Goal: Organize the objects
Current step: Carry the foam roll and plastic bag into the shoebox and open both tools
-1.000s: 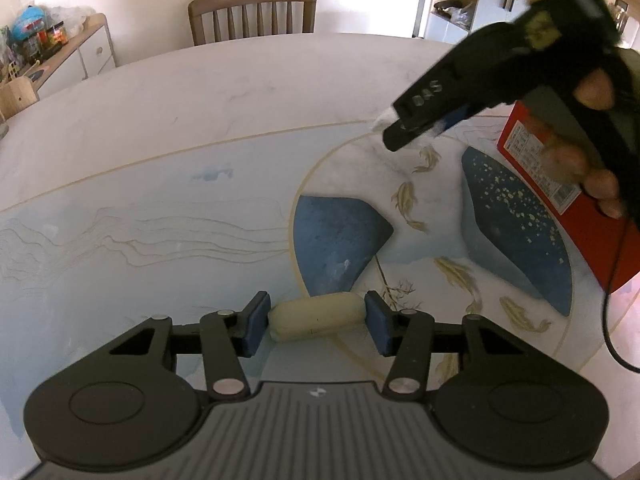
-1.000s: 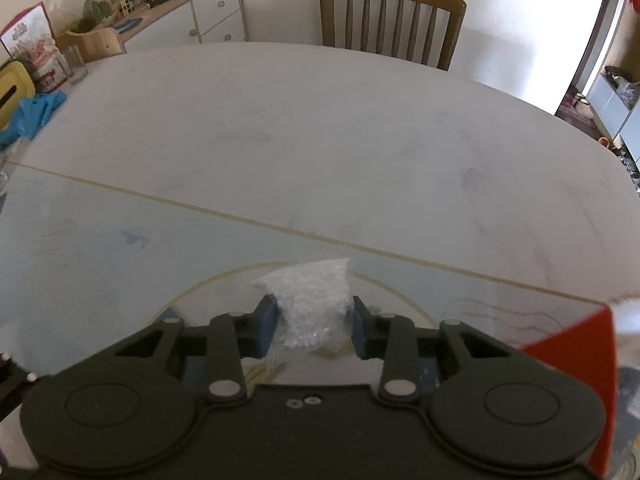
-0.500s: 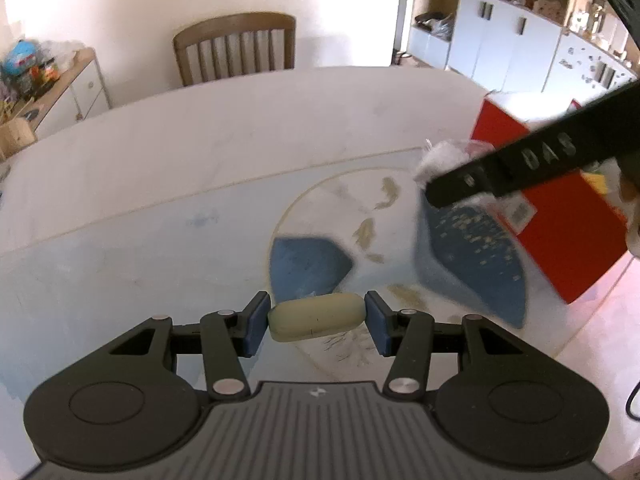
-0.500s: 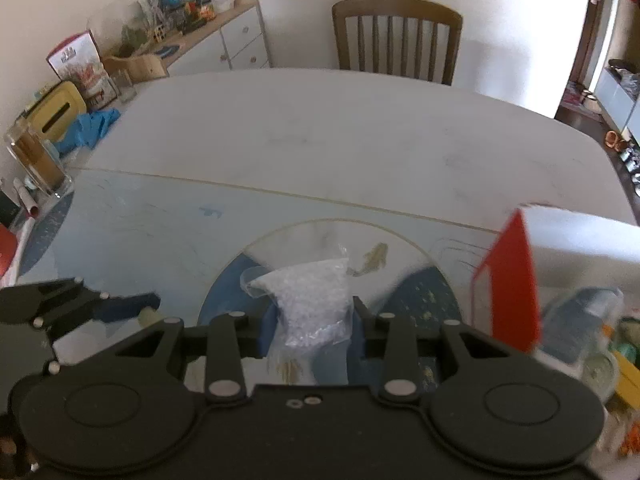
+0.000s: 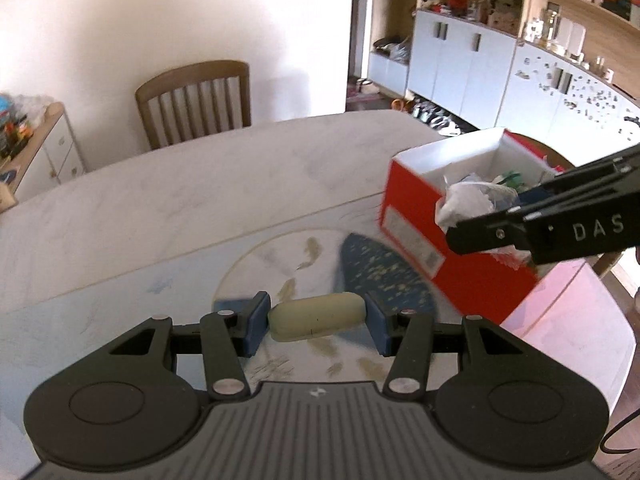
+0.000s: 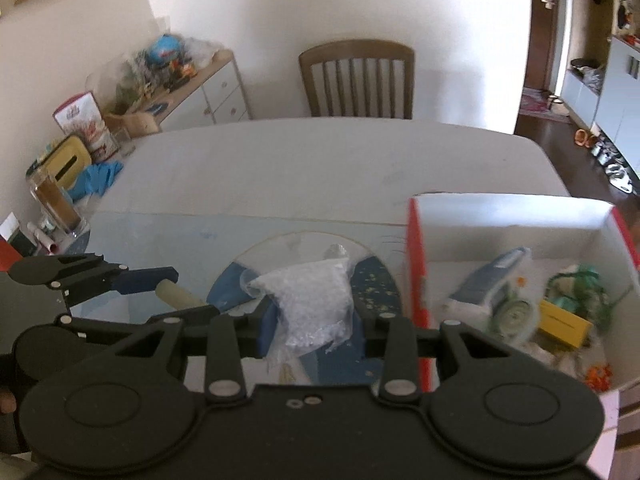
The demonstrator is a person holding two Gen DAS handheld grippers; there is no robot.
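My left gripper [image 5: 316, 322] is shut on a pale cream oblong object [image 5: 317, 316], held above the table mat. It also shows in the right wrist view [image 6: 178, 295], at the left. My right gripper [image 6: 312, 320] is shut on a clear plastic bag of white granules [image 6: 314, 304], held just left of the red box [image 6: 416, 264]. In the left wrist view the right gripper [image 5: 476, 216] and its bag [image 5: 464, 200] hang by the near wall of the red box [image 5: 416, 236].
The red box's white inside holds several items, among them a blue-white packet [image 6: 492, 280] and a yellow box [image 6: 564, 322]. A wooden chair [image 5: 196, 100] stands behind the table. A glass, a yellow box and a blue cloth [image 6: 96, 174] sit at the table's left end.
Both grippers have risen and swung right with their loads. The red box has come into fuller view, and its inside now shows in the right wrist view.
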